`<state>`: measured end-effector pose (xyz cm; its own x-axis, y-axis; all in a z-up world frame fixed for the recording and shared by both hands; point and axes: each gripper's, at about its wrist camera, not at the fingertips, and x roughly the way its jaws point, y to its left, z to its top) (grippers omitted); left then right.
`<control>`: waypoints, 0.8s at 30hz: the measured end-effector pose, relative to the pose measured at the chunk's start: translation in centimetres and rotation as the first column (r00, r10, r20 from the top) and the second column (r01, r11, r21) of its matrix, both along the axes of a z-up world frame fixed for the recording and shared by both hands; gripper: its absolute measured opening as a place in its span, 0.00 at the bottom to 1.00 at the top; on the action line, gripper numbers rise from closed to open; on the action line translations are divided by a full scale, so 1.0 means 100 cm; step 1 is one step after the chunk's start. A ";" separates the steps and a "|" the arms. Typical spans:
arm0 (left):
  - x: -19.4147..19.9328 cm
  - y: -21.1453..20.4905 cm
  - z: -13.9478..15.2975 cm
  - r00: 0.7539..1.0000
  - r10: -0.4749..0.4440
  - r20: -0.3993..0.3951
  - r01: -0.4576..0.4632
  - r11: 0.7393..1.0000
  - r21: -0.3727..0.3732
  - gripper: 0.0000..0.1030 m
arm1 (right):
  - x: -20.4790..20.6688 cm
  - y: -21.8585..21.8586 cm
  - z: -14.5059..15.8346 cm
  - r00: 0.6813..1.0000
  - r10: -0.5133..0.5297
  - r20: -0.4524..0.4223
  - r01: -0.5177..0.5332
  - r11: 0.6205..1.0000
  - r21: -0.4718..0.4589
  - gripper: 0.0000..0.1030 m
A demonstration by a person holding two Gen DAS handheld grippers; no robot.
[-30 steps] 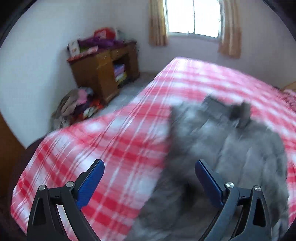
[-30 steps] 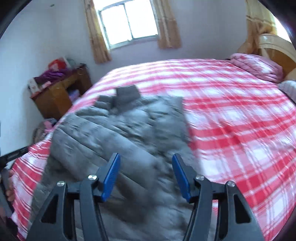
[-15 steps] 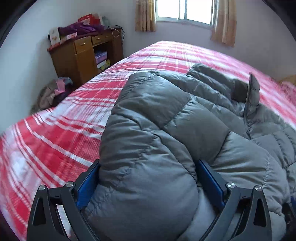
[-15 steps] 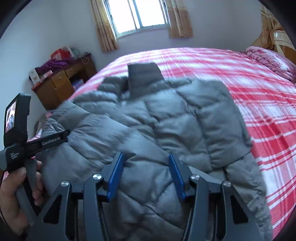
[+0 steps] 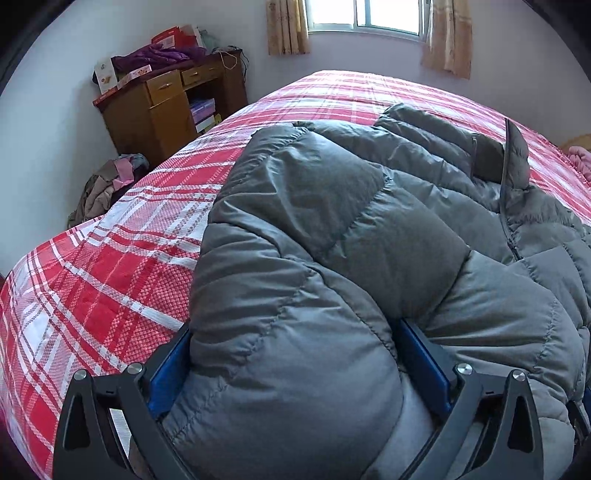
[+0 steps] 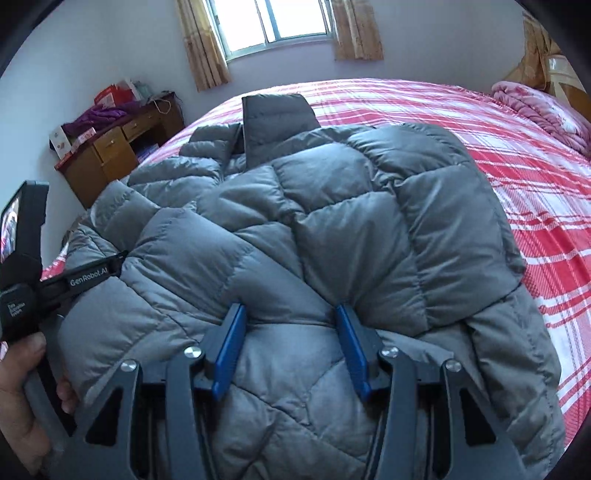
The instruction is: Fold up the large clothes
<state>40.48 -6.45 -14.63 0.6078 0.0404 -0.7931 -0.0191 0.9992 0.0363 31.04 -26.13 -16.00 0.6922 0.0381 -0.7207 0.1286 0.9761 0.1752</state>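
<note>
A grey quilted puffer jacket (image 5: 351, 229) lies on the red and white plaid bed (image 5: 110, 280), collar toward the window. My left gripper (image 5: 295, 354) is wide open with a thick bulge of the jacket's left edge between its blue pads. In the right wrist view the jacket (image 6: 332, 221) fills the middle, collar (image 6: 275, 122) standing up at the far end. My right gripper (image 6: 290, 332) is open, its blue pads resting on the jacket near its hem. The left gripper's body (image 6: 26, 258) and the hand holding it show at the left.
A wooden desk (image 5: 166, 107) with clutter stands by the left wall, a heap of clothes (image 5: 107, 184) on the floor beside it. A pink folded quilt (image 6: 535, 107) lies at the bed's far right by the headboard. A curtained window (image 6: 273, 22) is behind.
Both grippers have come down and forward onto the jacket. A second ago they hovered above it; now the left one straddles its left edge and the right one rests near the hem.
</note>
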 end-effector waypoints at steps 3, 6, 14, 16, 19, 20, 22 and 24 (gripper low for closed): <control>0.000 0.000 -0.001 1.000 0.000 -0.003 0.000 1.000 0.000 0.99 | 0.002 0.004 -0.001 1.000 -0.003 -0.015 0.002 0.999 -0.038 0.52; 0.000 0.000 -0.001 1.000 0.000 -0.002 0.000 1.000 -0.001 0.99 | 0.003 0.007 -0.002 1.000 -0.005 -0.024 0.003 0.998 -0.062 0.52; 0.001 -0.002 0.004 1.000 0.000 0.002 0.000 1.000 0.012 0.99 | 0.004 0.009 -0.003 1.000 -0.006 -0.028 0.004 0.997 -0.072 0.52; -0.006 -0.002 0.016 1.000 0.015 -0.016 -0.014 0.999 0.044 0.99 | 0.005 0.010 -0.003 0.999 -0.005 -0.034 0.002 0.997 -0.081 0.52; -0.019 -0.003 0.053 1.000 0.029 -0.003 -0.029 0.997 0.077 0.99 | 0.005 0.009 0.005 0.998 0.019 -0.057 -0.024 0.996 -0.089 0.52; -0.024 -0.001 0.071 0.999 0.022 0.034 -0.024 0.999 0.047 0.99 | 0.003 0.006 0.010 0.998 0.014 -0.053 -0.018 0.997 -0.073 0.53; -0.027 0.002 0.102 0.992 0.013 0.122 -0.014 1.000 0.008 0.99 | -0.008 -0.004 0.034 1.000 -0.006 0.011 0.007 0.999 -0.032 0.58; -0.014 0.003 0.121 0.983 0.061 0.172 -0.067 0.997 0.029 0.99 | -0.012 -0.014 0.059 0.994 -0.054 0.097 0.060 0.996 -0.063 0.65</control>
<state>39.11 -6.14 -2.57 0.7298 0.1091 -0.6749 -0.0921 0.9939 0.0610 29.82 -27.49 -10.14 0.7577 -0.0483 -0.6508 0.1699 0.9775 0.1253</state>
